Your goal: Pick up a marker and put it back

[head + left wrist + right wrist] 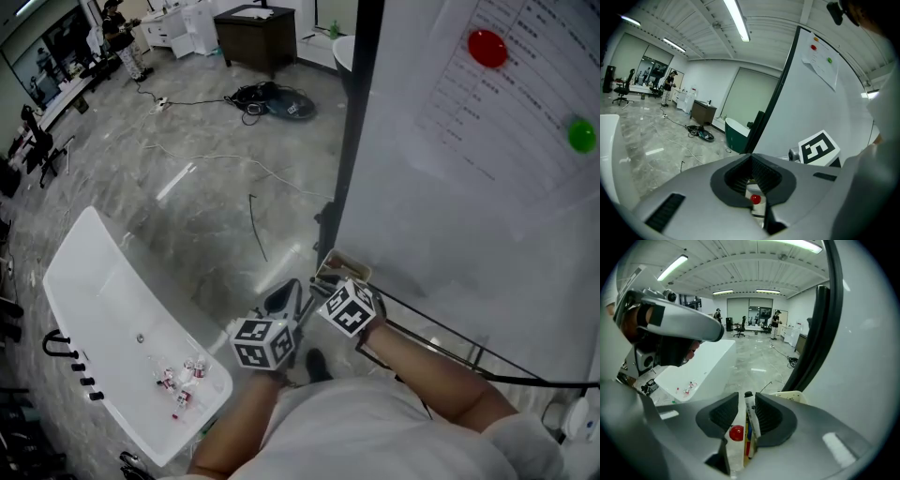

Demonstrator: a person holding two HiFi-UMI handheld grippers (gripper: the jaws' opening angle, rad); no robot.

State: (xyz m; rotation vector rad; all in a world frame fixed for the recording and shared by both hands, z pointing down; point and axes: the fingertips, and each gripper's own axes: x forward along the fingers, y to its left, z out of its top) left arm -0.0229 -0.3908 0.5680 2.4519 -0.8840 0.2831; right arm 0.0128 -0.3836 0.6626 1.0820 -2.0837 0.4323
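Note:
A white marker [750,417] with a black cap lies between the jaws of my right gripper [747,397], resting against the right-hand pad with a gap on the other side. The jaws stand open. Below it the whiteboard's tray [790,396] holds a red magnet [736,432] and other coloured markers. My left gripper [751,159] is shut with nothing in it; the same red magnet [755,198] shows under its jaws. In the head view both grippers sit side by side at the tray's left end [342,265], left gripper [279,302] beside right gripper [330,286].
The whiteboard [450,187] fills the right, with a red magnet [487,48], a green magnet [581,136] and a printed sheet. A long white table [112,319] with several small items stands at the left. Cables lie on the grey floor [216,187].

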